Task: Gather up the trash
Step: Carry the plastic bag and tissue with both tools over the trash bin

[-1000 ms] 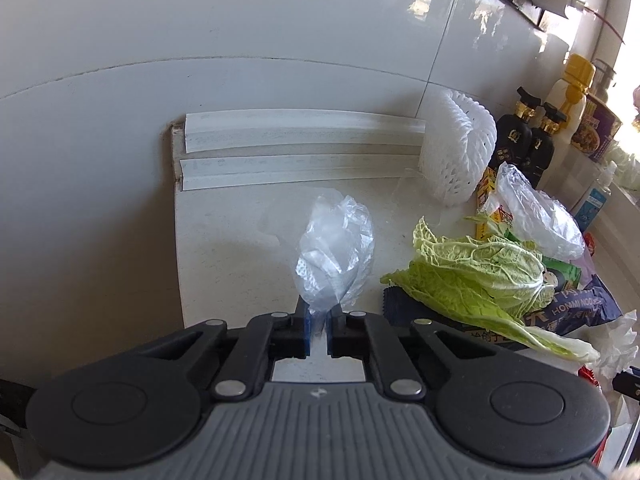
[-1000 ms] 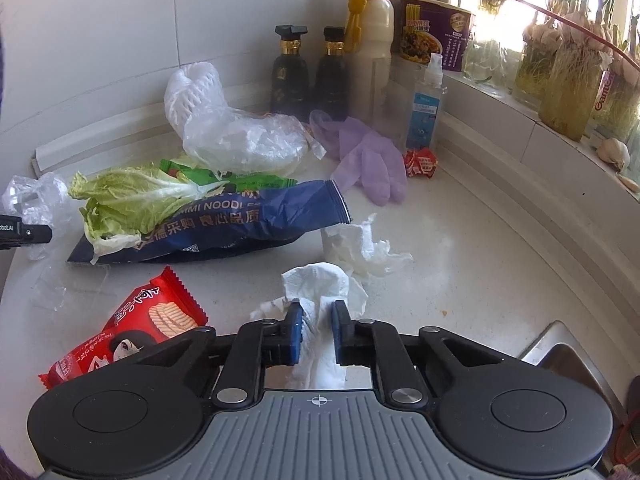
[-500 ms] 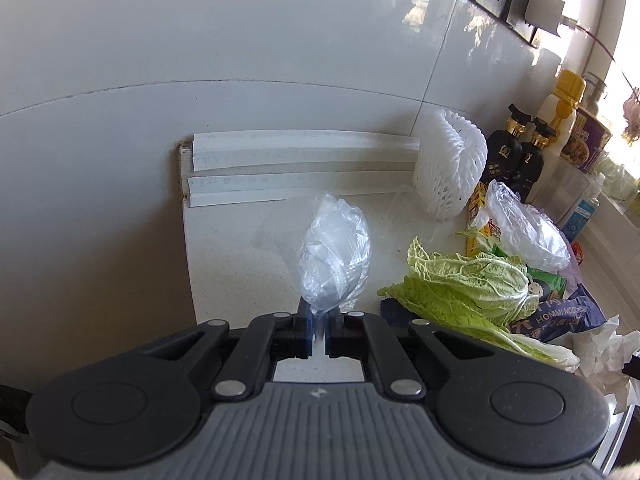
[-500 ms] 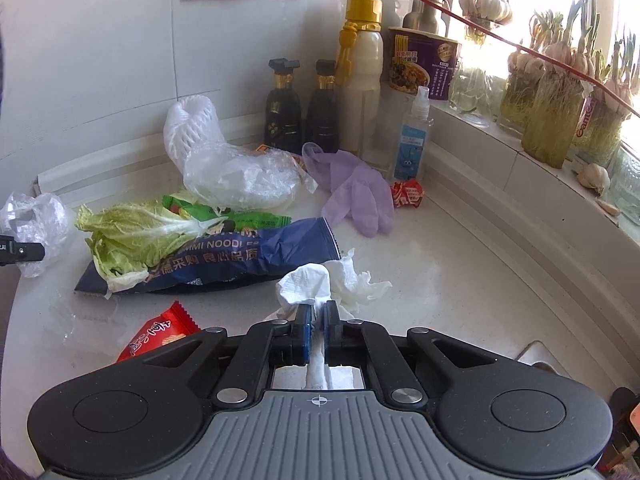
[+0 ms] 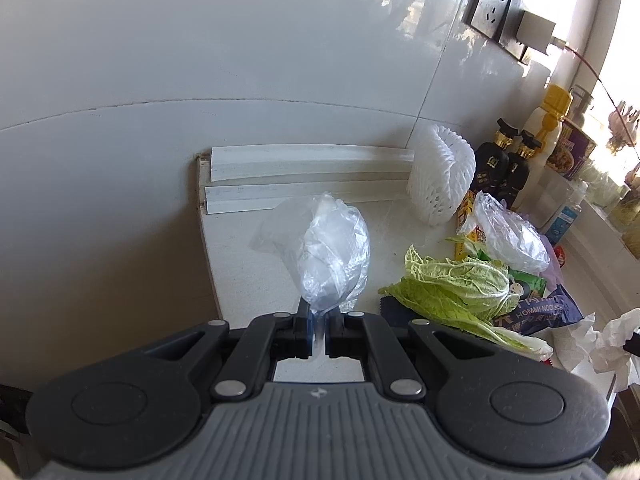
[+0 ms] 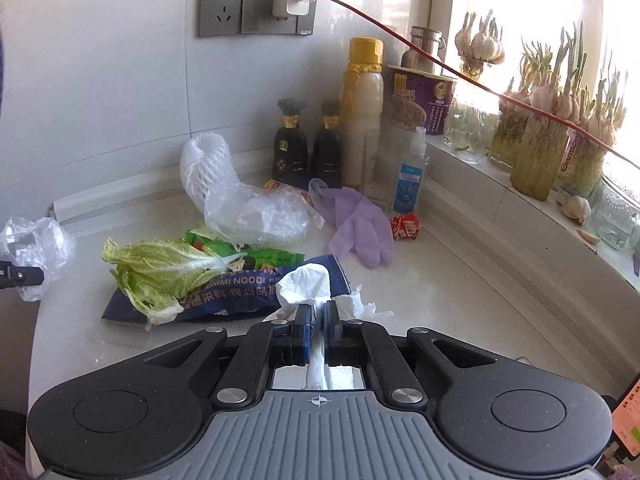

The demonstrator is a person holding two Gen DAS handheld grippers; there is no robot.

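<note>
Pinching a crumpled clear plastic bag [image 5: 334, 256] in my left gripper [image 5: 319, 330], jaws clamped on its neck, off the counter [image 5: 248, 272] near the left edge. Right gripper [image 6: 316, 332] is clamped on a white tissue wad [image 6: 304, 284], more tissue [image 6: 360, 306] just behind. Bag contents: can't tell, just folds. Noodle cup [image 6: 420, 100] by the window, lid on. Blue noodle wrapper [image 6: 240, 292] half hidden under cabbage leaf [image 6: 160, 268]. Purple glove [image 6: 358, 224] & bottles crowd the back; front right of counter is bare.
</note>
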